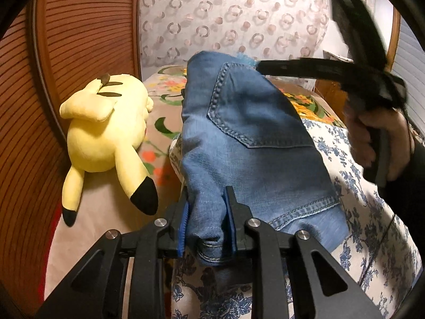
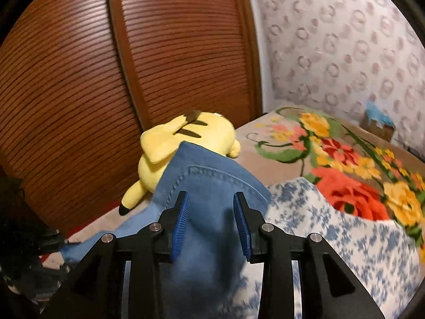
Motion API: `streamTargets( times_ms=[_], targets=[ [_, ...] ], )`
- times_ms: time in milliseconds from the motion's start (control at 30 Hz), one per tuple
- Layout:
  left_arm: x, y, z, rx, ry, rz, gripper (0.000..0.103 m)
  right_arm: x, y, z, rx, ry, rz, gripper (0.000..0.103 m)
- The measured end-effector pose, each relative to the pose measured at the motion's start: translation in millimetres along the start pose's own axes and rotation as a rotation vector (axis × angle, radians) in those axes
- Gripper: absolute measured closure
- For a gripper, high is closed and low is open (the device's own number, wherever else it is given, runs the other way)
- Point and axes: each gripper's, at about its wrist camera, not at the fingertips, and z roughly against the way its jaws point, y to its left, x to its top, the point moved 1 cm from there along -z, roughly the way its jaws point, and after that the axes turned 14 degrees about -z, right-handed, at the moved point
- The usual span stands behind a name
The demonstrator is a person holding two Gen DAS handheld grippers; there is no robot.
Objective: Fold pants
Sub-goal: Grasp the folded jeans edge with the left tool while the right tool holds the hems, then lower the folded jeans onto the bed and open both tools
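Blue denim pants (image 1: 247, 143) are lifted off the bed, back pocket facing me. My left gripper (image 1: 207, 207) is shut on a bunched edge of the pants near the waistband. In the left wrist view the right gripper (image 1: 261, 66) reaches in from the right, held by a hand, its tips at the far upper edge of the denim. In the right wrist view the right gripper (image 2: 211, 212) has its blue pads (image 2: 180, 223) apart with the pants (image 2: 209, 186) between them; the cloth does not look pinched.
A yellow plush toy (image 1: 106, 135) lies on the bed to the left, also in the right wrist view (image 2: 180, 143). A blue-and-white floral sheet (image 1: 366, 212) and a flowered blanket (image 2: 345, 164) cover the bed. A brown slatted wardrobe (image 2: 106, 79) stands left; a patterned curtain (image 1: 225, 18) hangs behind.
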Motion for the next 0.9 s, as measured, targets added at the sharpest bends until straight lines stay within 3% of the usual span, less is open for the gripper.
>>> streamTargets(
  times_ms=[133, 300, 500, 567, 633, 733, 800, 900],
  targets=[
    [-6, 2, -1, -0.007, 0.0, 0.006, 0.079, 12, -16, -44, -0.089, 0.043, 0.013, 0.074],
    [-6, 2, -2, -0.006, -0.005, 0.005, 0.079, 12, -35, -77, -0.115, 0.091, -0.03, 0.074],
    [-3, 3, 4, 0.005, -0.01, 0.021, 0.077, 6, -23, -54, -0.131, 0.066, -0.054, 0.074],
    [0, 2, 12, 0.022, -0.016, 0.027, 0.071, 0, -19, -39, -0.137, 0.052, -0.049, 0.074],
    [2, 1, 20, 0.031, -0.034, 0.024, 0.05, -11, -16, -20, -0.115, 0.042, -0.049, 0.074],
    [6, -5, 31, 0.031, -0.07, 0.013, 0.033, -27, -8, 2, -0.081, 0.038, -0.052, 0.073],
    [6, -10, 35, 0.039, -0.082, 0.002, 0.025, -38, -4, 16, -0.054, 0.043, -0.048, 0.073],
    [6, -16, 38, 0.039, -0.083, -0.011, 0.025, -55, 5, 34, -0.033, 0.058, -0.039, 0.073]
  ],
)
